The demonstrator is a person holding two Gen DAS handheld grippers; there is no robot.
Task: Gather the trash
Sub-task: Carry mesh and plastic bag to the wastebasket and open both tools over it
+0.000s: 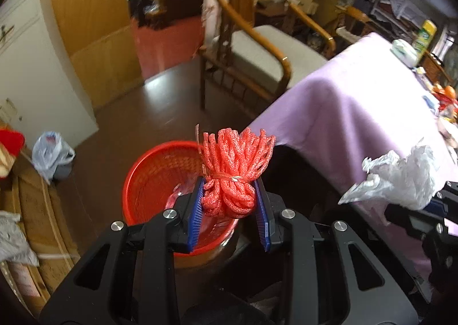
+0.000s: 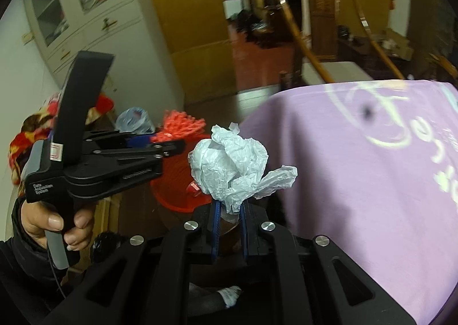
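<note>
My left gripper [image 1: 230, 196] is shut on a bundle of red foam netting [image 1: 234, 170] tied with a strip, held just above the right rim of a red basket bin [image 1: 151, 181] on the floor. The bundle [image 2: 180, 124], the left gripper [image 2: 164, 141] and the bin [image 2: 171, 181] also show in the right wrist view. My right gripper [image 2: 230, 210] is shut on a crumpled white plastic bag [image 2: 229, 167], held to the right of the bin beside the table corner. That bag [image 1: 400, 179] shows at the right of the left wrist view.
A table with a purple cloth [image 1: 357, 101] stands right of the bin. A wooden armchair [image 1: 257, 47] stands behind it. A bagged small bin [image 1: 51, 156] and cardboard boxes [image 1: 37, 210] lie at the left. A white cabinet [image 2: 86, 10] stands against the wall.
</note>
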